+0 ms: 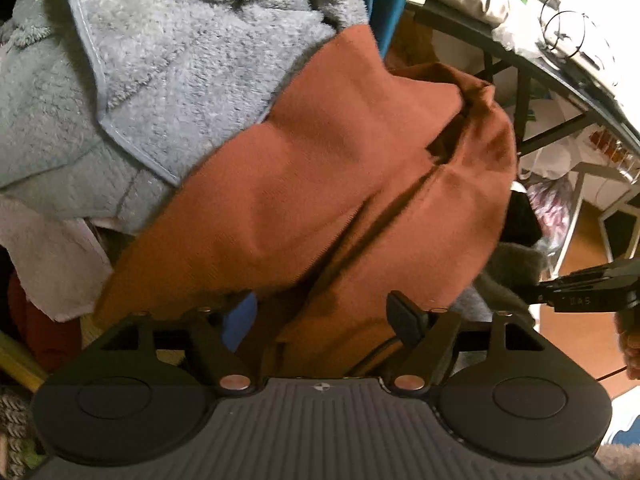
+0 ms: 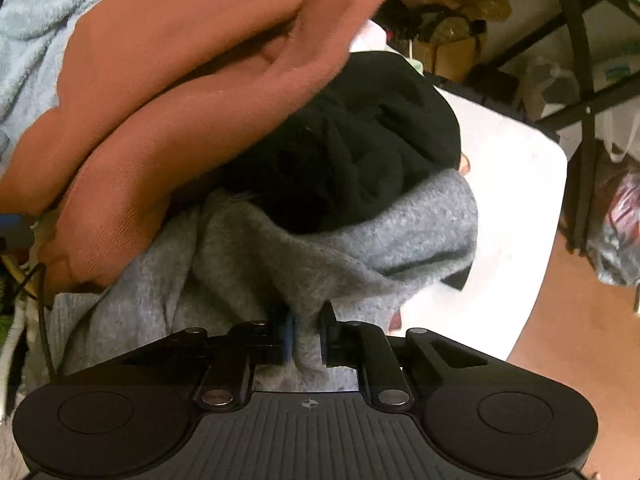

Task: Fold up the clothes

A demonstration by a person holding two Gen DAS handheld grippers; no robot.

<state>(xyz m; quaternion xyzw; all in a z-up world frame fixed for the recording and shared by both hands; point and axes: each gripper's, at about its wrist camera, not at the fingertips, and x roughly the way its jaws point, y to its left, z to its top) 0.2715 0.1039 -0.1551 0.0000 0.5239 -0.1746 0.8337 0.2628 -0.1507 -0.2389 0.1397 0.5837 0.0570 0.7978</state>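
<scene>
1. The rust-brown garment (image 1: 320, 184) lies bunched on top of the clothes pile, directly ahead of the left gripper (image 1: 320, 316). Its cloth is a smooth, fine twill, gathered into 2 long rounded folds with a dark crease between them.
2. The left gripper's jaws stand released and wide apart. The brown cloth lies between and over them, and 1 black finger (image 1: 404, 316) shows at its right edge; no pad presses on the cloth.
3. The grey knit garment (image 2: 328, 248) lies at the near end of the pile, below the brown one. Its surface is fuzzy, mottled wool, folded into soft ridges.
4. The right gripper (image 2: 306, 338) has its jaws clenched on a pinched ridge of this grey knit.
5. A black garment (image 2: 360, 144) sits between the brown folds and the grey knit, matt and crumpled.
6. A pale blue-grey fleece (image 1: 180, 52) lies behind the brown garment, thick-piled, with a smooth bound edge.
7. A white worktop (image 2: 516, 184) with a rounded corner shows to the right of the pile; the grey knit overhangs its near part.
8. A dark metal frame (image 1: 520, 92) stands beyond, over a brown floor (image 2: 572, 344).
</scene>
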